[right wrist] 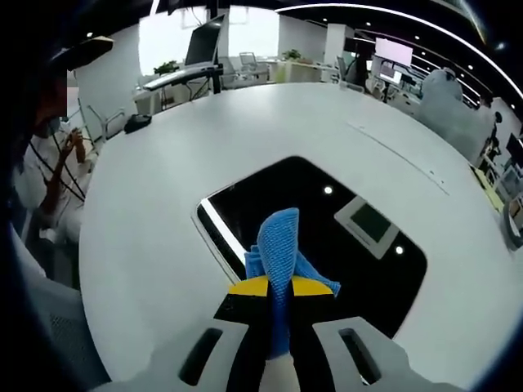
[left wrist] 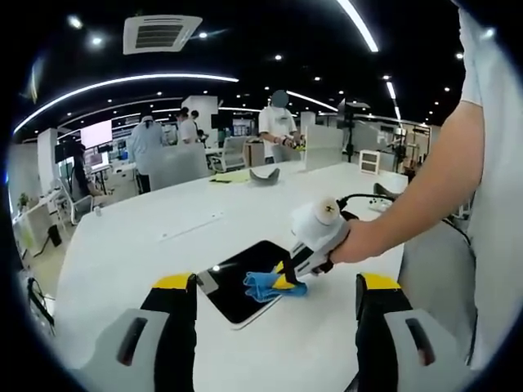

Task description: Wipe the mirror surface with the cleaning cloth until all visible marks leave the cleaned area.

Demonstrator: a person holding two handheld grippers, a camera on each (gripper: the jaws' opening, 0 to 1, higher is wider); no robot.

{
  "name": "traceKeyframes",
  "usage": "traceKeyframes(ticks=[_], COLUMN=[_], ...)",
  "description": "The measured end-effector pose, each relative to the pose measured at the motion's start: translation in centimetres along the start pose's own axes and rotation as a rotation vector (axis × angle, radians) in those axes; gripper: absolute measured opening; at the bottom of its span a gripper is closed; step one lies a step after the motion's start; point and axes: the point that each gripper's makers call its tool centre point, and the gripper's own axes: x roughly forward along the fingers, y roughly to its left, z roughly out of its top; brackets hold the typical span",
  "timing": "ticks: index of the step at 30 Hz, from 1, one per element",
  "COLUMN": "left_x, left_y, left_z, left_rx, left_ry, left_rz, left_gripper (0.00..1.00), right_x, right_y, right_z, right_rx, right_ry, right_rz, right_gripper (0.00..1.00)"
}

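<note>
A dark mirror (left wrist: 242, 278) with a white edge lies flat on the white table (left wrist: 163, 237); it reflects ceiling lights. In the left gripper view my right gripper (left wrist: 286, 282), held by a person's hand, presses a blue cleaning cloth (left wrist: 270, 286) onto the mirror's right part. My left gripper (left wrist: 276, 304) stands open above the table's near side, short of the mirror, with nothing between its jaws. In the right gripper view the mirror (right wrist: 327, 220) spreads ahead, and my right gripper (right wrist: 278, 287) is shut on the blue cloth (right wrist: 279, 249), which rests on the glass near its close edge.
A grey object (left wrist: 263, 174) and yellow papers (left wrist: 229, 175) lie at the table's far end. Several people (left wrist: 278, 126) stand beyond it among desks and chairs. A person (right wrist: 49, 163) sits off the table's left side in the right gripper view. A cable (left wrist: 368, 196) lies at the right.
</note>
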Motion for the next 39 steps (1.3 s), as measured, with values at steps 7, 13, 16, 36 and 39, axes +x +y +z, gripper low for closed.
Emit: traceKeyframes(ticks=[7,13,16,36,39], left_x=[0.1,0.2,0.2,0.8,1.0], left_y=[0.1,0.2,0.3,0.7,0.7], left_z=[-0.1,-0.3,-0.4,-0.8,-0.7], left_rx=[-0.004,-0.006,-0.008,-0.017,-0.02], left_ry=[0.004,0.008,0.011,0.019,0.016], left_rz=[-0.003,-0.005,-0.004,-0.014,-0.016], left_gripper=[0.8,0.8,0.8,0.79,0.79], right_x=[0.2,0.5,0.6,1.5,1.6], right_y=[-0.1,-0.3,-0.4,-1.2,-1.3], right_z=[0.3,0.6,0.7,1.7,1.9], right_rx=[0.01,0.007,0.01,0.019,0.016], right_ry=[-0.01,-0.014,-0.017,-0.017,-0.014], right_rz=[-0.002,0.001,0.001,-0.005,-0.004], right_gripper=[0.02,0.02,0.02,0.02,0.02])
